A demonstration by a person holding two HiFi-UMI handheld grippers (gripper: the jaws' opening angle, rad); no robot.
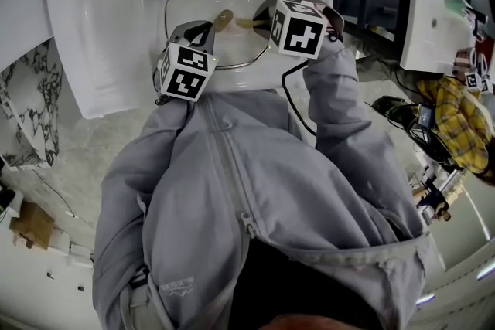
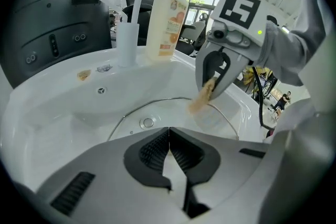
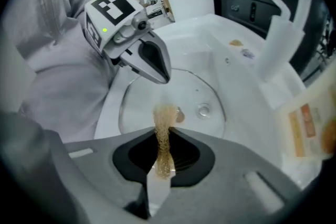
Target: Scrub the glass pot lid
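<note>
R tongs (image 3: 163, 136) grip scrubber (image 3: 166, 115) over glass lid (image 3: 202, 89); L tongs (image 2: 169, 132) closed, empty.

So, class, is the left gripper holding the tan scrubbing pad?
No: the tan scrubbing pad is clamped in the right gripper, while the left gripper is shut on nothing.

White sink (image 1: 100, 27), tan mesh scrubber (image 3: 164, 134), grey jacket (image 1: 232, 189), yellow plaid fabric (image 1: 460, 120), black-veined white marble (image 1: 31, 104).
</note>
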